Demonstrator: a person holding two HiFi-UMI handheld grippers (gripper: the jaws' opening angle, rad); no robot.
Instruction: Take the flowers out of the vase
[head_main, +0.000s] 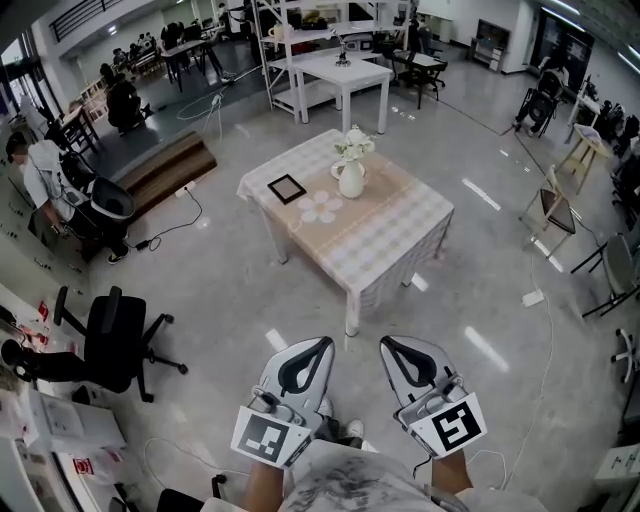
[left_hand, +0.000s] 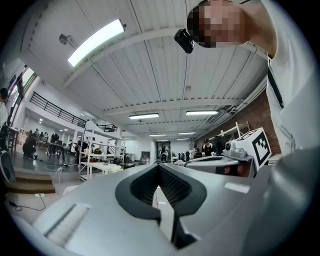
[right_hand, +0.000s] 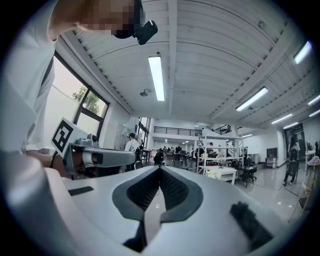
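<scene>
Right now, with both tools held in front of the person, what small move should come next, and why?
Probably step closer to the table: the vase with the flowers stands well ahead, out of reach, while the left tool and right tool are both shut and empty.

You have no readable word, number or brand here. The left cube (head_main: 268, 437) and right cube (head_main: 455, 425), just behind your fingers (head_main: 274, 366), show only black-and-white square patterns. The red labels (head_main: 82, 466) far left of them are too small to read.
</scene>
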